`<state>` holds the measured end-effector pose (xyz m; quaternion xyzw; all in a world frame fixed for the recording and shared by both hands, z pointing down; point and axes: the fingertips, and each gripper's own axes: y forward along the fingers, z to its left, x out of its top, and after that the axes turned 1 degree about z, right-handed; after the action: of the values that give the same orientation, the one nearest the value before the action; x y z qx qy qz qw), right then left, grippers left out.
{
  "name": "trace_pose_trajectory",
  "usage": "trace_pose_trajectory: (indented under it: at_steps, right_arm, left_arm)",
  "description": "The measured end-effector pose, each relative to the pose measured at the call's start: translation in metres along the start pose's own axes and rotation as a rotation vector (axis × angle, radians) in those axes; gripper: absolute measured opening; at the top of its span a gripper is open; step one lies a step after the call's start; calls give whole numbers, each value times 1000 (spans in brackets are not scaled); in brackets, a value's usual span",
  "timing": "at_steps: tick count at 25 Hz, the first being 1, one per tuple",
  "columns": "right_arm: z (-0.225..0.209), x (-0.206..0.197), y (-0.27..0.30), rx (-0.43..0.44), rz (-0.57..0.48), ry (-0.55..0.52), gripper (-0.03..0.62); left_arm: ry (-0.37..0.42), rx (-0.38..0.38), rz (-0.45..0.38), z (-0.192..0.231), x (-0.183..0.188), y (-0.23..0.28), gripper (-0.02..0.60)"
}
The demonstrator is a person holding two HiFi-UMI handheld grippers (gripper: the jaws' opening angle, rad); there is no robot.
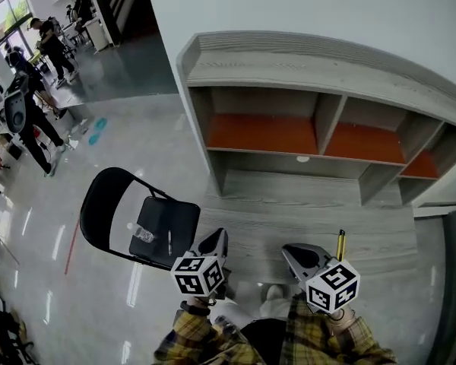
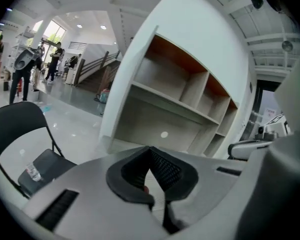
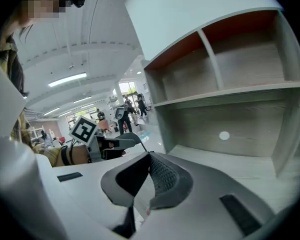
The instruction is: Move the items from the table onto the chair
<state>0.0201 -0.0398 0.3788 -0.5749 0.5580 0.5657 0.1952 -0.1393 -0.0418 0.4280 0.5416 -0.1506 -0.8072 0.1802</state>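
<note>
Only the head view takes in the yellow pen (image 1: pixel 340 244) lying on the bench (image 1: pixel 289 196) just beside the right gripper (image 1: pixel 292 253), and a thin pale stick (image 1: pixel 169 242) on the seat of the black chair (image 1: pixel 106 204). The left gripper view also catches that chair (image 2: pixel 15 129) with the bottle (image 2: pixel 34 172) on its seat. The right gripper view shows the left gripper (image 3: pixel 121 143) instead. Each gripper's fingers are pressed together with nothing between them. Counted: one chair, one bottle (image 1: pixel 143 234), one stick, one pen, two grippers. The grey wood bench sits under a shelf unit (image 1: pixel 319 124) with three orange-backed bays. People (image 1: pixel 57 48) stand far off on the glossy floor (image 1: pixel 137 128).
</note>
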Motion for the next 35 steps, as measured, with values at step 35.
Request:
trace_pose_trajectory:
  at_steps: [35]
  right_arm:
    - [-165, -93, -125, -393, 32, 258, 17]
  left_arm:
    - [212, -326, 167, -225, -54, 78, 3]
